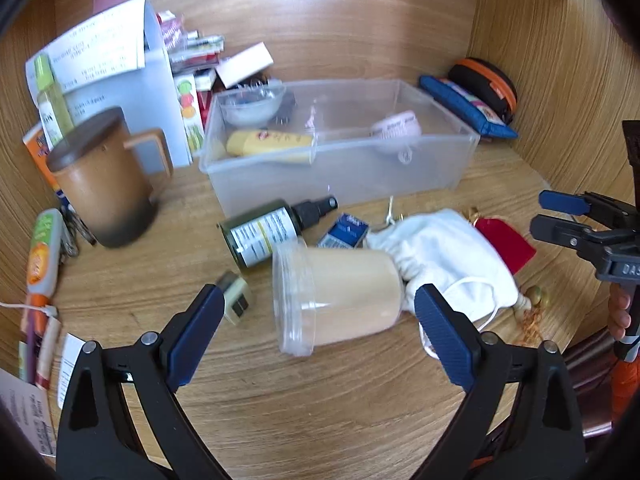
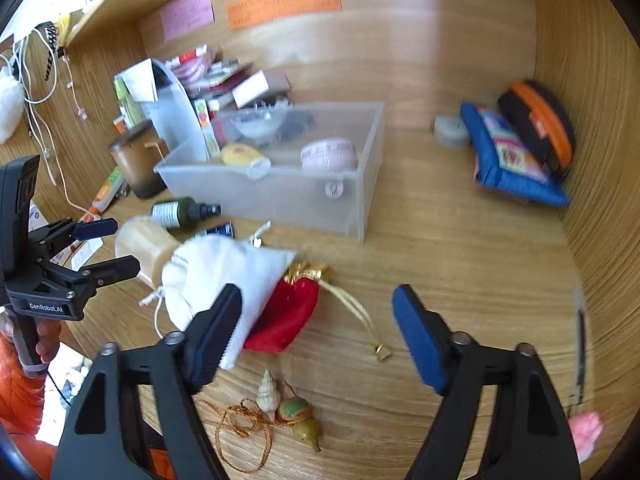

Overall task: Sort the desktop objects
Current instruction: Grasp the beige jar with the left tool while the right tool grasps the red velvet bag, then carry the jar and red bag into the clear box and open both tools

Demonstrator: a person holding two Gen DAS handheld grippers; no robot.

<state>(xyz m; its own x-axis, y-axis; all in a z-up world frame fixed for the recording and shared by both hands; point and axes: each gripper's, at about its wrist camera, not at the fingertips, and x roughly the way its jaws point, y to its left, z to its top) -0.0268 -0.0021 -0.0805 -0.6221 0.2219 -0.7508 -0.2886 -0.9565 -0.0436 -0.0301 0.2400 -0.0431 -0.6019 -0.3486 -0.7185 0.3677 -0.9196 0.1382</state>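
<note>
Approaching stage: left gripper [image 1: 320, 312], fingers spread and empty, straddles the tipped beige jar [image 1: 336, 296] on the table [image 1: 320, 392]. Right gripper [image 2: 318, 332] hovers released above the red pouch [image 2: 288, 312]. Next: close, lift to the clear bin [image 1: 340, 176].

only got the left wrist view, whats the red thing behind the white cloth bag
Observer: A red velvet drawstring pouch with gold cords, partly under the white cloth bag.
Operator: right gripper holding anything
Observer: No, the right gripper is open, gripping nothing.
Operator: anything hidden behind the clear plastic bin
Observer: A small grey round object at the back wall, beside the blue fabric pouch.
</note>
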